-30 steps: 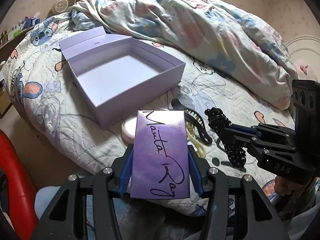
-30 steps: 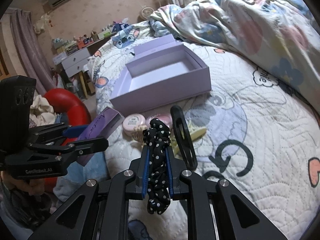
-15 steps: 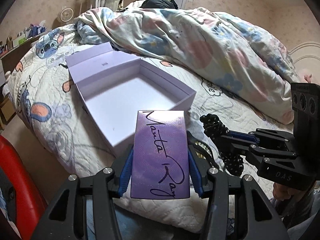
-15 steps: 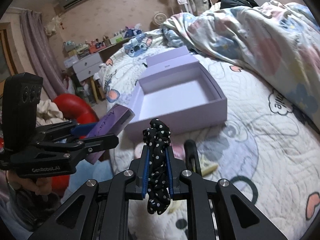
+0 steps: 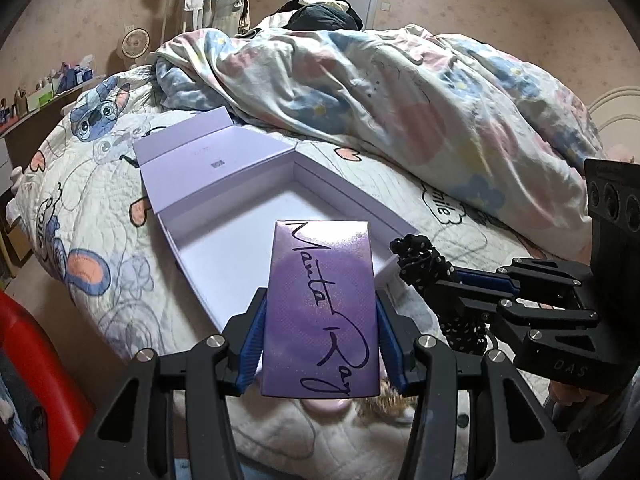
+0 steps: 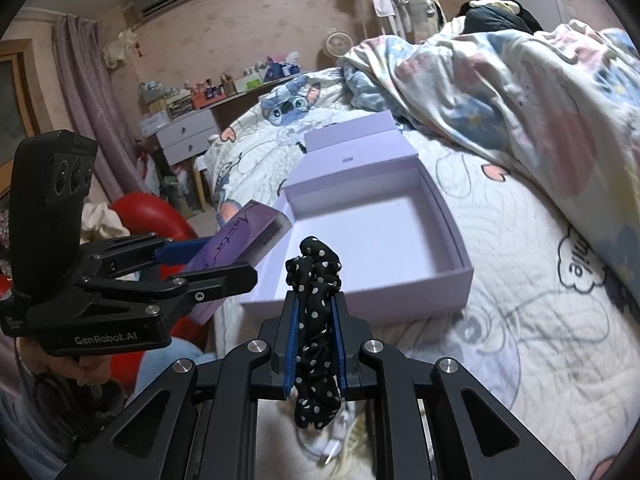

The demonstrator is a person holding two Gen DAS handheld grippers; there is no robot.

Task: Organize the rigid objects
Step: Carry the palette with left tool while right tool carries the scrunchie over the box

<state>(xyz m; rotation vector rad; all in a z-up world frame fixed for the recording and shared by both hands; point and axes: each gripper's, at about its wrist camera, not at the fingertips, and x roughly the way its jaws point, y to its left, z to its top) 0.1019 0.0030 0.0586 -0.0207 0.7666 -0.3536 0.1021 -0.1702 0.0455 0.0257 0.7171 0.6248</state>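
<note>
My left tongs [image 5: 320,332] are clamped on a purple carton [image 5: 322,312] signed "Manta Ray" in black script. My right tongs [image 6: 314,344] pinch a black polka-dot scrunchie [image 6: 316,320]. The left housing reads "GenRobot.AI", the right "DAS". Just beyond both tips sits an open lilac box [image 6: 360,292] on the bed [image 6: 520,320], its lid [image 5: 208,160] folded back. Farther right, the quilt reads "mile" beside the duvet [image 5: 400,92].

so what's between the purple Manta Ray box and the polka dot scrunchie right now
Nothing but air: in the right wrist view, only the open lavender box's white floor shows behind the gap between Manta Ray box and scrunchie.
</note>
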